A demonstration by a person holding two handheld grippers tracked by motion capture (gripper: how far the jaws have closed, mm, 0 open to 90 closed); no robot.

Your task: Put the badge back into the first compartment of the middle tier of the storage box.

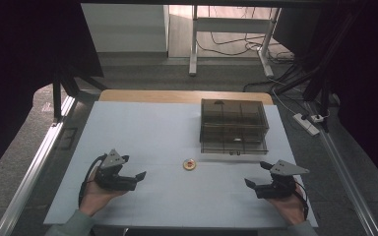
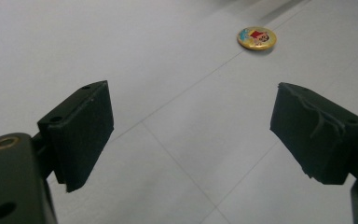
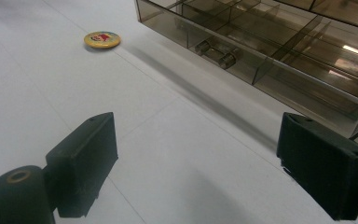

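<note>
A small round yellow badge with a cartoon picture lies flat on the white table, near the middle. The same badge is ahead and to the right in the left gripper view, and the badge sits far left in the right gripper view. My left gripper rests low at the front left, open, nothing between its jaws. My right gripper rests at the front right, open and empty. A smoky transparent drawer box stands behind the badge, its lower drawer pulled out, showing divided compartments.
A wooden strip edges the table's far side. Beyond it are a desk frame, floor cables and a power strip to the right. A metal rail runs along the table's left side.
</note>
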